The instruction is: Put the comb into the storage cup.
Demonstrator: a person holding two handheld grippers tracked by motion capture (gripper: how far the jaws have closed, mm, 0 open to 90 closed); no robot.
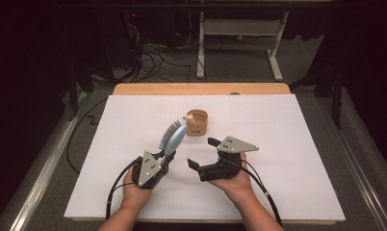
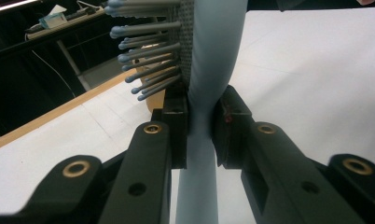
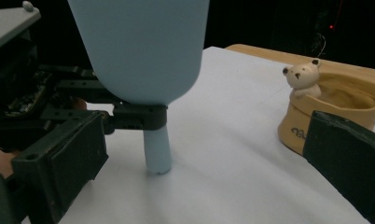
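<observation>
A light-blue hairbrush [image 1: 174, 136] with grey bristles stands tilted over the white sheet, and my left gripper [image 1: 163, 155] is shut on its handle. In the left gripper view the pads pinch the handle [image 2: 202, 126], with the bristles [image 2: 148, 51] to the left. My right gripper [image 1: 203, 153] stands open just right of the brush, with nothing between its fingers. In the right gripper view the brush [image 3: 139, 51] rises ahead, its handle end looks to touch the sheet, and the left gripper [image 3: 139, 116] clamps it. A tan cup [image 1: 197, 123] with a small bear figure [image 3: 303, 77] sits behind.
The white sheet [image 1: 288, 144] covers a wooden table whose bare edge [image 1: 201, 89] runs along the back. Cables trail from both grippers towards the near edge. Beyond the table are a dark floor with wires and a white table frame [image 1: 239, 29].
</observation>
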